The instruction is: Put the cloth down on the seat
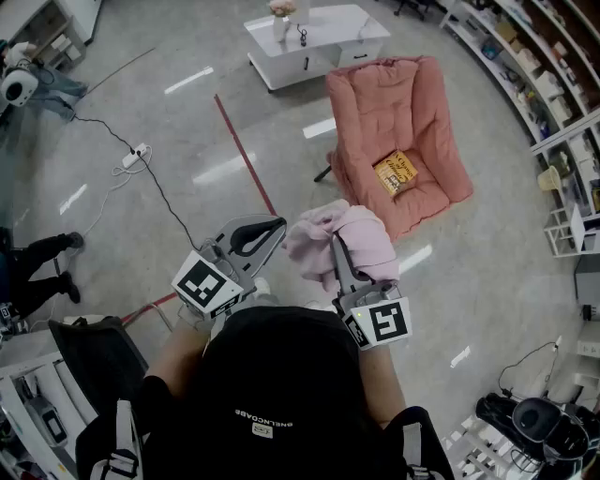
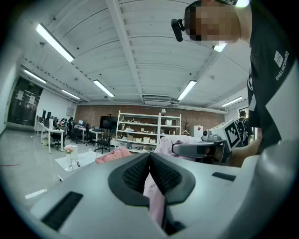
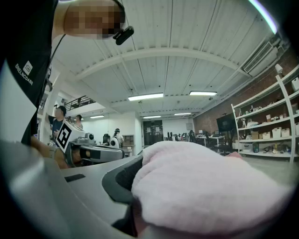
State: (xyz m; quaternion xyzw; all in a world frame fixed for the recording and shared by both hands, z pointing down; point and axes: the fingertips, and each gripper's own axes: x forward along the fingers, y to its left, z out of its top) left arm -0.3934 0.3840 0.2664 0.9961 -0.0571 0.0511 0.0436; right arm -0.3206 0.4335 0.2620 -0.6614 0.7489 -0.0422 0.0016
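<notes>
Carrying the pink cloth (image 1: 349, 240) in the air between two hand-held grippers, above the grey floor (image 1: 187, 122) and well apart from the seat; pinching a thin fold of it with the left gripper (image 1: 265, 228), jaws pressing all but together in the left gripper view, a narrow strip of the fabric showing low down between the dark pads (image 2: 133, 175) and the rest bunching beyond the tips; clamping a thicker bunch with the right gripper (image 1: 335, 248), jaws standing only slightly apart on the fabric, which is billowing over them in the right gripper view and hiding one pad, leaving the other showing at its left; holding the two grippers side by side and near each other in the head view, the bulk of the fabric lying over the right one; facing the pink armchair (image 1: 398, 131), standing ahead and to the right on the floor, with a yellow printed object (image 1: 396, 172) lying on its seat, too small to identify; showing beyond the armchair a white low table (image 1: 314, 37) bearing a vase (image 1: 281, 21); showing also a red line (image 1: 246, 155) running across the floor, a black cable (image 1: 159, 187) leading to a white power strip (image 1: 137, 153), and shelves (image 1: 525, 56) lining the right edge
</notes>
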